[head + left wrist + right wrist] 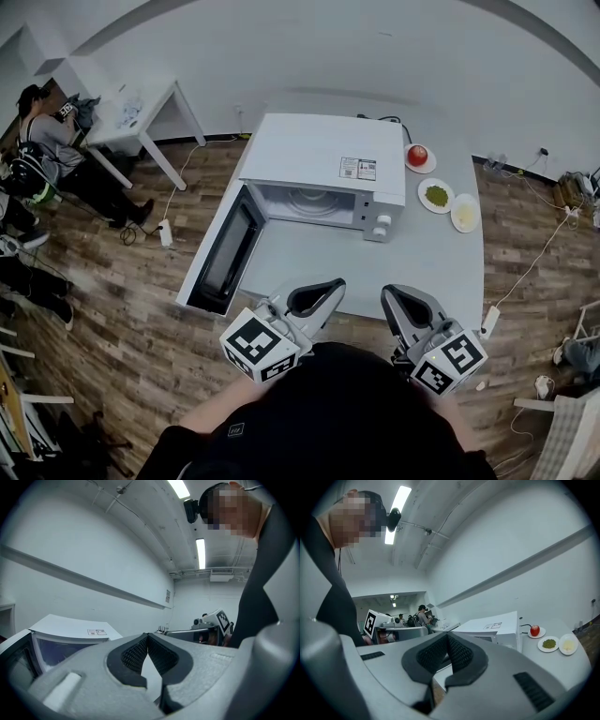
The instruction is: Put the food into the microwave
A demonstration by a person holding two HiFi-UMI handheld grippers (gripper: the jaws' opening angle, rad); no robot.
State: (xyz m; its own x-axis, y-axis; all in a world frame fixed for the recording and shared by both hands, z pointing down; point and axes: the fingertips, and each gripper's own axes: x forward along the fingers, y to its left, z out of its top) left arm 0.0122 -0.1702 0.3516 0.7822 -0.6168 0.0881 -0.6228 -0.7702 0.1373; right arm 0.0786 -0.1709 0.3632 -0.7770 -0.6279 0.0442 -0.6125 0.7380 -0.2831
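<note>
I see a plain white wall (pixel 394 56) behind the grey table (pixel 309 253), wood-plank floor (pixel 122 319) all around, a small white desk (pixel 155 103) at far left, and ceiling strip lights (pixel 200 552) overhead.

Head view steeply overhead; gripper views level, sharing microwave (pixel 323 155)

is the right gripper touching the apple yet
Apart. The head view shows the right gripper at the near edge of the table, the apple far off beside the microwave.
</note>
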